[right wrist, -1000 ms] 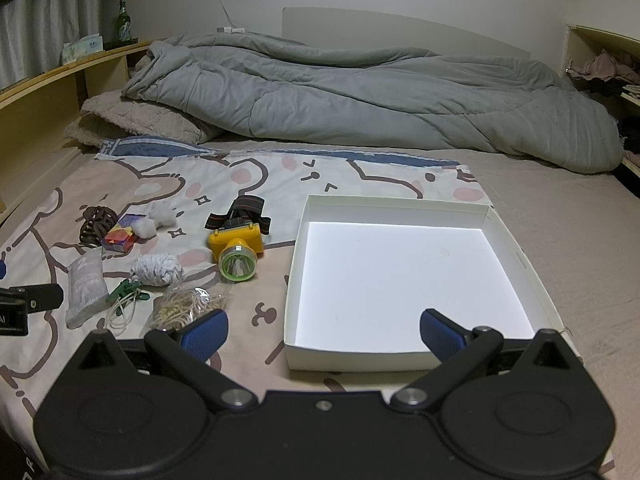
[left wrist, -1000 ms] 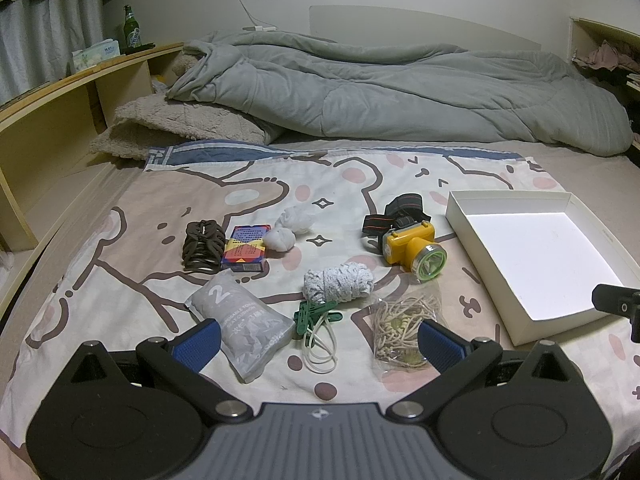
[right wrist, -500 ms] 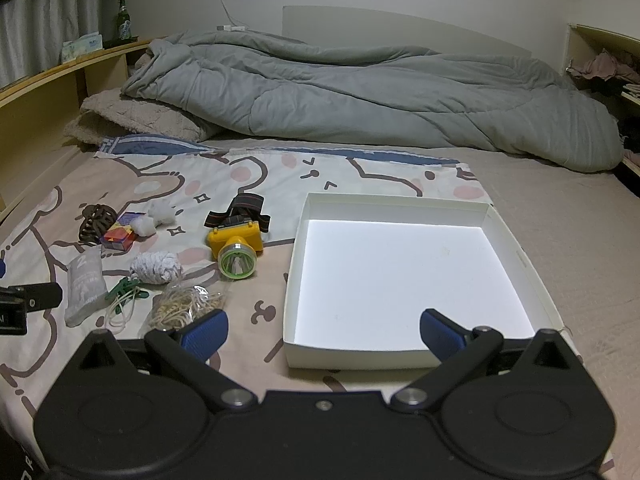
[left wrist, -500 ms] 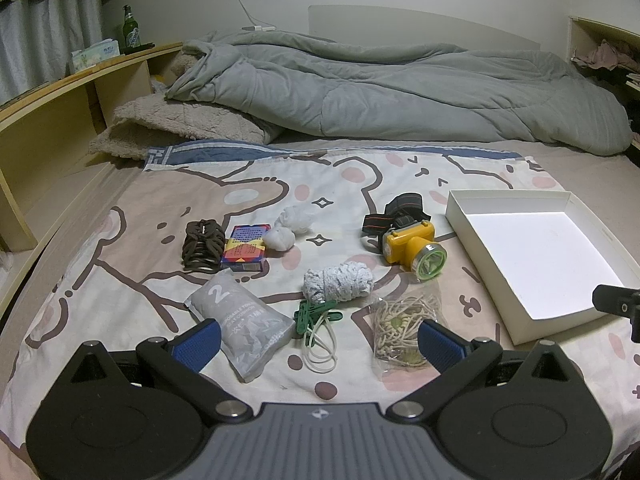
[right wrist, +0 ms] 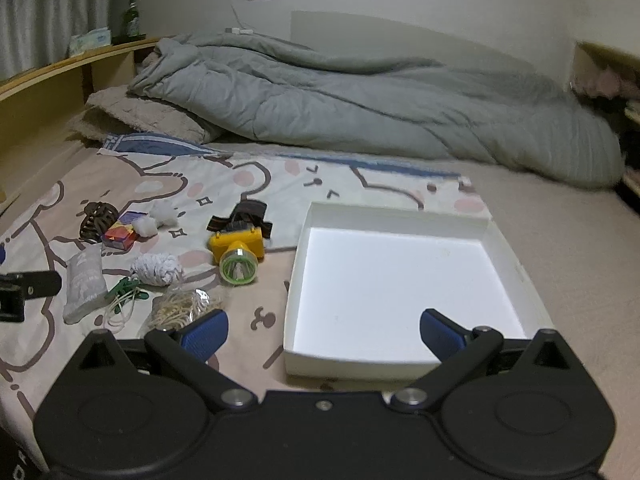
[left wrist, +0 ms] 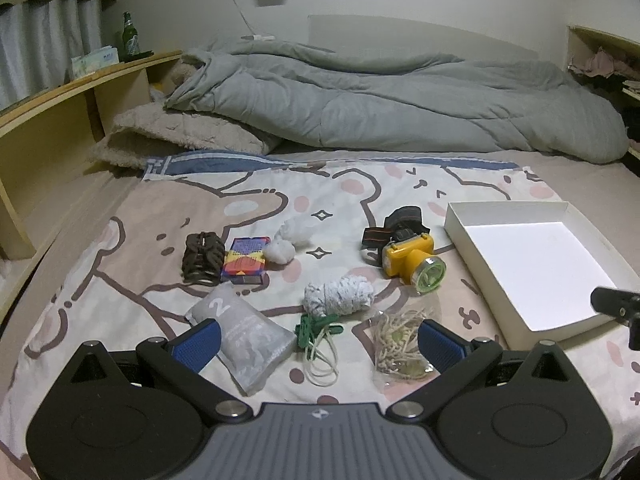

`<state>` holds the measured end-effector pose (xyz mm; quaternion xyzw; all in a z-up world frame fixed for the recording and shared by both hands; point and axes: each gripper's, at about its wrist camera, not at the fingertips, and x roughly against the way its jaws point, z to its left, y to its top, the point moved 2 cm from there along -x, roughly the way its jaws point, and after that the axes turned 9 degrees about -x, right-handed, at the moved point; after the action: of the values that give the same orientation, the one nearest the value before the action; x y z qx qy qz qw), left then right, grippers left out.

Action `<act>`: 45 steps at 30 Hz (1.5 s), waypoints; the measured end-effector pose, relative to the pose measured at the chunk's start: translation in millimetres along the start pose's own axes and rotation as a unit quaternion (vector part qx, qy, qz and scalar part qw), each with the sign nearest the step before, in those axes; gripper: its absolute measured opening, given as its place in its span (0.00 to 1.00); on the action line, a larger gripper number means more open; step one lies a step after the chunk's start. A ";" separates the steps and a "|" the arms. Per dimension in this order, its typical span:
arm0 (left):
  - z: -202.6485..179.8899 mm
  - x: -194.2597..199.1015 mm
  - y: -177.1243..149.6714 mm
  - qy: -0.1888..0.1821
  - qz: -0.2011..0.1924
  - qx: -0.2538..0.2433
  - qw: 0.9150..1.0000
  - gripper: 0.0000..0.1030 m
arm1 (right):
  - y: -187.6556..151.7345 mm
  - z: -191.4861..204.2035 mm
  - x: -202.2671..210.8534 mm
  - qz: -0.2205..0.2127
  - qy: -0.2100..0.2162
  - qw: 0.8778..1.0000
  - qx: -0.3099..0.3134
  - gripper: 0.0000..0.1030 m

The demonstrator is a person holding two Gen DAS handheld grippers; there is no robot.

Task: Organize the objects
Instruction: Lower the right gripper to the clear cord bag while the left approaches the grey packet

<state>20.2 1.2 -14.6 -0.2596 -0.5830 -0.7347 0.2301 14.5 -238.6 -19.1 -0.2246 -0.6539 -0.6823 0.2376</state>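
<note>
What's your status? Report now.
Left gripper open, empty. Right gripper open, empty. White box holds nothing; headlamp beside it. Nothing in the way.

A home bedroom: a rumpled grey duvet (left wrist: pixel 392 100) lies across a bed with a cartoon-print sheet (left wrist: pixel 248 196), beside a wooden bedside shelf (left wrist: pixel 60 120).

You've got a white shallow box (right wrist: pixel 400 280), empty, open side up, flat on the printed sheet at right. Left of it, apart: yellow headlamp (left wrist: pixel 412 258) on its side, lens toward you, black strap behind. Nearer, a clear bag of rubber bands (left wrist: pixel 400 340), a white yarn bundle (left wrist: pixel 340 294), a green clip (left wrist: pixel 314 326) on loose white bands. Grey pouch marked "2" (left wrist: pixel 244 330) lies tilted. Behind: brown hair claw (left wrist: pixel 204 256) touching a colourful small box (left wrist: pixel 245 260), two cotton balls (left wrist: pixel 288 242).
</note>
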 end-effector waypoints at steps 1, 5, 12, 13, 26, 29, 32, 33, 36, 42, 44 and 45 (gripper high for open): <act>1.3 0.3 2.0 0.004 -0.002 -0.001 1.000 1.00 | 2.9 2.7 1.8 -0.007 -0.003 1.000 0.012 1.00; 7.9 7.2 11.4 0.022 -0.017 -0.004 1.000 1.00 | 16.2 10.9 9.9 -0.031 -0.009 0.999 0.040 1.00; 23.2 20.1 42.1 0.043 -0.057 0.004 0.997 1.00 | 44.2 20.3 18.0 -0.057 0.025 0.997 0.037 1.00; 25.5 21.4 47.2 0.048 -0.064 0.006 0.997 1.00 | 49.8 21.8 18.4 -0.061 0.031 0.997 0.034 1.00; 58.6 -18.3 94.9 0.097 -0.082 0.036 0.991 1.00 | 93.4 34.8 -15.9 -0.073 0.064 0.995 -0.014 1.00; 66.7 -35.9 92.7 0.112 -0.061 0.052 0.990 1.00 | 94.1 39.4 -32.0 -0.056 0.100 0.993 -0.031 1.00; 72.2 -56.5 85.5 0.110 -0.034 0.062 0.991 1.00 | 90.7 43.8 -47.5 -0.042 0.133 0.988 -0.059 1.00; 73.6 -62.5 82.4 0.110 -0.027 0.063 0.992 1.00 | 88.0 46.5 -52.4 -0.039 0.137 0.988 -0.065 1.00; 75.2 -81.2 68.7 0.111 -0.006 0.064 0.992 1.00 | 83.2 58.2 -66.2 -0.020 0.139 0.989 -0.053 1.00; 77.2 -112.1 48.2 0.101 0.039 0.070 0.992 1.00 | 63.9 80.1 -102.5 0.065 0.157 0.985 -0.037 1.00; 78.0 -118.7 41.7 0.096 0.048 0.070 0.992 1.00 | 54.3 82.8 -113.4 0.097 0.181 0.977 -0.052 1.00; 78.5 -122.0 38.9 0.095 0.053 0.069 0.992 1.00 | 49.0 83.8 -120.0 0.115 0.199 0.971 -0.064 0.99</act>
<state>146.6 73.8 -50.6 -0.2027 -0.5927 -0.7011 0.3407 138.8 -152.8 -51.0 -0.1725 -0.5186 -0.7216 0.4250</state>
